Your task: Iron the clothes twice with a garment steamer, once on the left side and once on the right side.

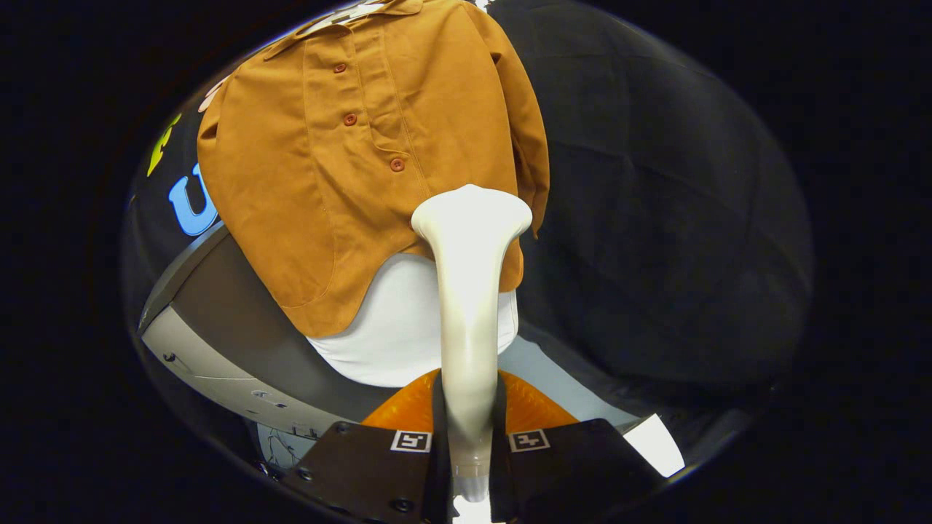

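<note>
The hand-held gripper (470,429) is clamped on the handle of the garment steamer (470,291), whose head sits at the lower right hem of the brown shirt (349,167) draped over a white form (400,327), so how many passes are done cannot be told.

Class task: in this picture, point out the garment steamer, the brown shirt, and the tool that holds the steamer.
garment steamer (472,218): gripper view, on its flared head.
brown shirt (328,182): gripper view, on the front panel beside the buttons.
tool (470,437): gripper view, midway between its fingertips, shut on the steamer's handle.

Grey table (218,320), white mannequin base (393,335) (shirt-draped)
</note>
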A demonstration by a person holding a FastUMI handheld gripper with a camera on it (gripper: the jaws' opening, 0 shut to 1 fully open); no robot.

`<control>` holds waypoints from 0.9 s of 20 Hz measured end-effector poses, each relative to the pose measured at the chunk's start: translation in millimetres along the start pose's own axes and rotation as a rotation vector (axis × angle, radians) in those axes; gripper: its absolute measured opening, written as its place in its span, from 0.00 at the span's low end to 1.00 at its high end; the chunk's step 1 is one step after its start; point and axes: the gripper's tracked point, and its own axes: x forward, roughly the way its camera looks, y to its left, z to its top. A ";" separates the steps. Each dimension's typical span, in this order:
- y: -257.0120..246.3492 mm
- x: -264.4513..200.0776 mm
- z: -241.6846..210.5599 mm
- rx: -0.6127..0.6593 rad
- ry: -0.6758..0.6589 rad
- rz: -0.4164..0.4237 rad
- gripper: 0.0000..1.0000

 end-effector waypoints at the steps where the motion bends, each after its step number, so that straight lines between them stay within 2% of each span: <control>1: 1.2 -4.4 -6.1 0.009 0.004 -0.001 0.24; 4: 13.3 -29.1 -12.6 0.029 -0.023 0.004 0.24; 7: 30.0 -56.0 -0.5 0.029 -0.083 0.010 0.23; 18: 124.6 -138.4 128.2 -0.042 -0.340 0.078 0.23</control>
